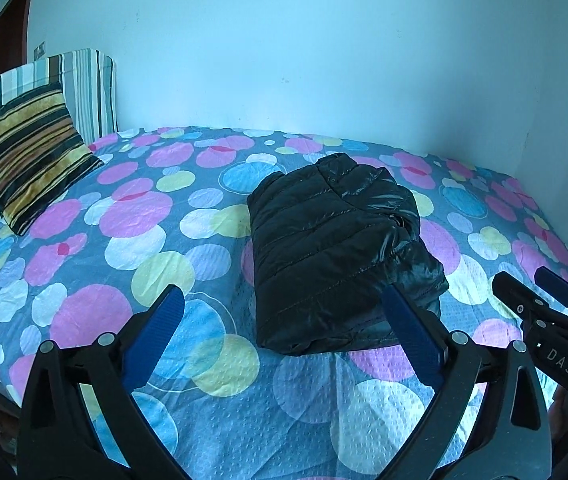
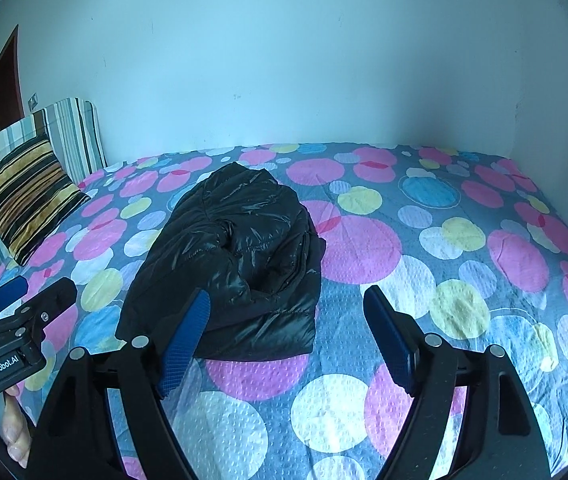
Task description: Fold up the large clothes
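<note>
A black quilted puffer jacket (image 1: 331, 248) lies folded into a compact bundle on the bed; it also shows in the right wrist view (image 2: 236, 264). My left gripper (image 1: 284, 300) is open and empty, held above the bed just in front of the jacket's near edge. My right gripper (image 2: 287, 304) is open and empty, in front of the jacket's near right corner. The right gripper shows at the right edge of the left wrist view (image 1: 535, 284), and the left gripper at the left edge of the right wrist view (image 2: 32, 288).
The bed has a sheet with coloured circles (image 1: 164, 240). A striped cushion (image 1: 28, 152) leans on a striped headboard (image 1: 84, 88) at the left. A pale wall (image 1: 284, 60) runs behind the bed, a dark door (image 1: 12, 28) at far left.
</note>
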The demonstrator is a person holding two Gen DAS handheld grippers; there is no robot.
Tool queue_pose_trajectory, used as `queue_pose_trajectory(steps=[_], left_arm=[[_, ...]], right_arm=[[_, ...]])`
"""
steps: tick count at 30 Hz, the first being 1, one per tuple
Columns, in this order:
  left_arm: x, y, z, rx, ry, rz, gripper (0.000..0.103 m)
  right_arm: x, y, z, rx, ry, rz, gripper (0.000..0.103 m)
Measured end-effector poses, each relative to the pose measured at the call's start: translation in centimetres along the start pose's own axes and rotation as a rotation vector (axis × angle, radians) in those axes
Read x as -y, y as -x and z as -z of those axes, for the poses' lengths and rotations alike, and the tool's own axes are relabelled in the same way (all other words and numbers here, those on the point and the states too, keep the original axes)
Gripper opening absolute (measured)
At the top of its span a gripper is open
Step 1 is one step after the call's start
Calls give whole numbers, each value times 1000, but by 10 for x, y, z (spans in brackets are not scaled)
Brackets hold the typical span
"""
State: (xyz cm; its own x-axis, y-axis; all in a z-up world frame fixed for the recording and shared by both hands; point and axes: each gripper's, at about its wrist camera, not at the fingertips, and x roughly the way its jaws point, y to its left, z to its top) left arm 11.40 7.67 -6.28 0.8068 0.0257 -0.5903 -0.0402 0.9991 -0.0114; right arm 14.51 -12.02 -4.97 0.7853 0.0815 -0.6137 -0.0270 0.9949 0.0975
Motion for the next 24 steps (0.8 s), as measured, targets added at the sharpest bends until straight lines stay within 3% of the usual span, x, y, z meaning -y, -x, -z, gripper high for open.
queue_pose_trajectory(steps=[24], left_arm=[[10, 1, 6, -9, -45, -33, 101]], right_arm=[[0, 3, 4, 7, 5, 7, 78]])
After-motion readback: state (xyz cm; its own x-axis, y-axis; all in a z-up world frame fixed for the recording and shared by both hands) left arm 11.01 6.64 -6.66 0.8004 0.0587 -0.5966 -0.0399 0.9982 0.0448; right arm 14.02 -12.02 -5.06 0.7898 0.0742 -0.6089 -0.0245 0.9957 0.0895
